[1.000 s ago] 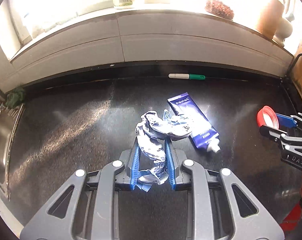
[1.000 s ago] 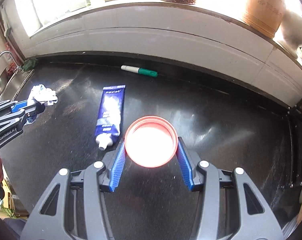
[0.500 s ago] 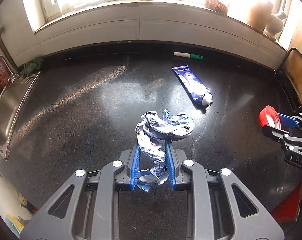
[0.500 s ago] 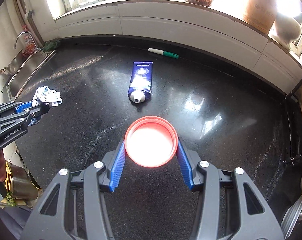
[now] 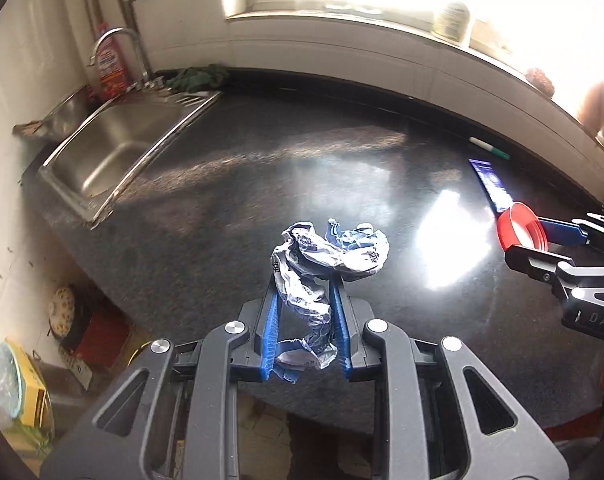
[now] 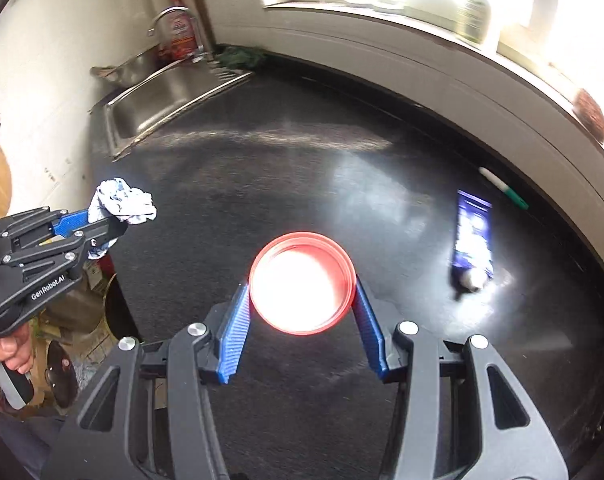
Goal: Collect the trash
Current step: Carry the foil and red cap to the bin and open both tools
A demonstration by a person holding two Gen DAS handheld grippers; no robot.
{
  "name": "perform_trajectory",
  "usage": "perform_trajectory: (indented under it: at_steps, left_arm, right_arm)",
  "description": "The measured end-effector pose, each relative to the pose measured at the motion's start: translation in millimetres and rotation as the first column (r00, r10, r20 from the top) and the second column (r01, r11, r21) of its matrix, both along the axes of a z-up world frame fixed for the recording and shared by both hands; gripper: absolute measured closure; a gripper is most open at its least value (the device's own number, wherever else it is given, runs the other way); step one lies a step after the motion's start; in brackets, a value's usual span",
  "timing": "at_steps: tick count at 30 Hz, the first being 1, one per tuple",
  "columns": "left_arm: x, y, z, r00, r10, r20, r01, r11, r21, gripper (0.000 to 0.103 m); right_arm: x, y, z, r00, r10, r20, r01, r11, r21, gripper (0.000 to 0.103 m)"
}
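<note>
Overhanging the counter's front edge (image 5: 149,312), left gripper (image 5: 305,300) jaws clamped on crumpled wrapper (image 5: 326,256), right gripper (image 6: 302,300) jaws on red lid (image 6: 302,282).

Sink (image 5: 113,148) sits left in the counter (image 5: 261,184); marker (image 5: 489,148) behind tube (image 5: 492,184).

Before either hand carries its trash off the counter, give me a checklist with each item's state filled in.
1. Left gripper shut on the crumpled wrapper: ok, pads pinch its lower part.
2. Right gripper shut on the red lid: ok, both pads sit against its rim.
3. Wrapper secure for travel: cannot tell; most of it bulges loose above the pads.
4. Counter cleared: not ok; the blue tube and the green-capped marker lie on the black countertop.
5. Grippers apart from each other: ok, no contact.
6. Bin located: cannot tell; none is clearly visible.
</note>
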State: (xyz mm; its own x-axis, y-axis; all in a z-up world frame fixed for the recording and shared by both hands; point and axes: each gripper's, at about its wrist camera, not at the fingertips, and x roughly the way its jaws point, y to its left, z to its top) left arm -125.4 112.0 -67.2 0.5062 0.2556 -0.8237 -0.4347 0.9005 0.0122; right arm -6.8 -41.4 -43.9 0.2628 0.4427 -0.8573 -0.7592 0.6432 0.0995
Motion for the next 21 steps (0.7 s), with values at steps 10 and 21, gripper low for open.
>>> perform_trajectory:
  at_steps: [10,21]
  left_arm:
    - [-151,108,-36,0.913,0.398,-0.093,-0.402,0.915,-0.023,0.079]
    - [-231,170,-104,0.819,0.555,-0.149,-0.571,0.814,-0.105,0.079]
  right_arm:
    - [-104,181,-41,0.9,0.415,-0.134,-0.418,0.908,0.011,0.054]
    - [-199,302,-91,0.748,0.617,-0.244,-0.641,0.767,-0.027,0.054]
